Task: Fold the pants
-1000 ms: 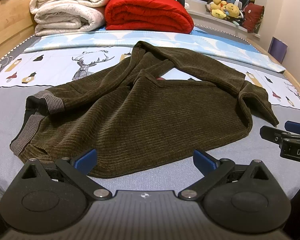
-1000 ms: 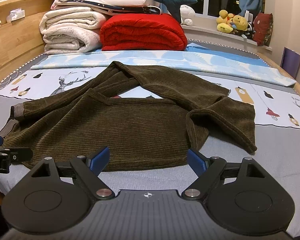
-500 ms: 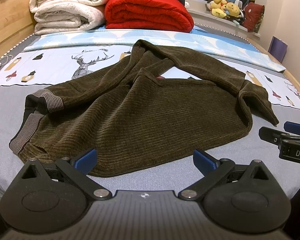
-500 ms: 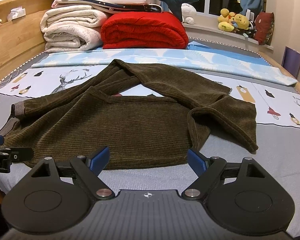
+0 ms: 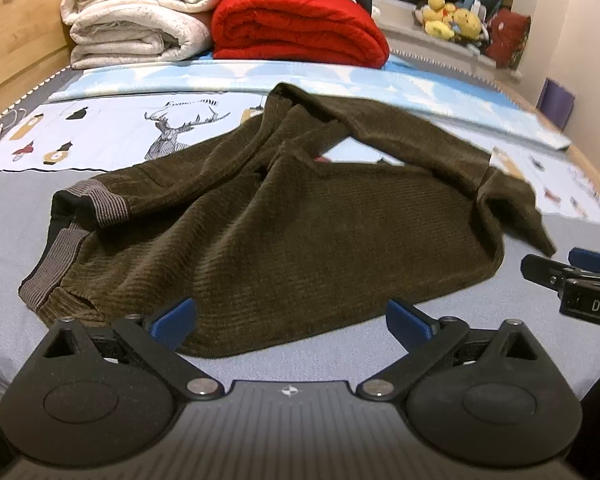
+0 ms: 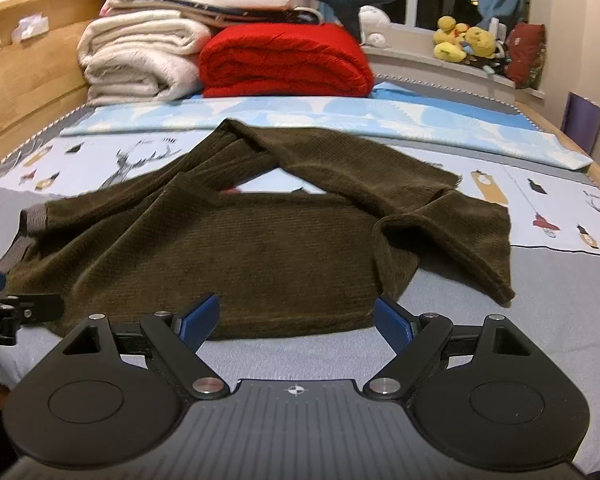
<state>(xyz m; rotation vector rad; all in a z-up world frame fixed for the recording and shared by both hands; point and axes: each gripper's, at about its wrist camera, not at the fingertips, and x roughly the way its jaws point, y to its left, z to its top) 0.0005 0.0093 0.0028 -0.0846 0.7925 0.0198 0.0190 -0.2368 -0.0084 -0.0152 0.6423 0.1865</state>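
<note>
A: The pants (image 5: pixel 284 236) lie crumpled on the grey bed sheet (image 5: pixel 340 356), just ahead of both tools. Dark olive ribbed corduroy; grey knit cuffs (image 5: pixel 108 208) sit at the left end, one leg doubled back toward the red blanket (image 5: pixel 300 32).

B: Gripper state?

A: The left gripper (image 5: pixel 290 322) has its blue pads spread wide, holding nothing, the near hem just beyond them. The right gripper (image 6: pixel 296 320) is likewise spread and empty, near the hem.

B: Handling estimate?

A: Judged soft, limp, moderately heavy for cloth; the ribbed pile should resist slipping. It will drape and sag, not hold shape.

B: Grasp sites?

A: Probably the cuffs and the flopped corner (image 6: pixel 496 292) at the right, thick edges suited to a pinch.
</note>
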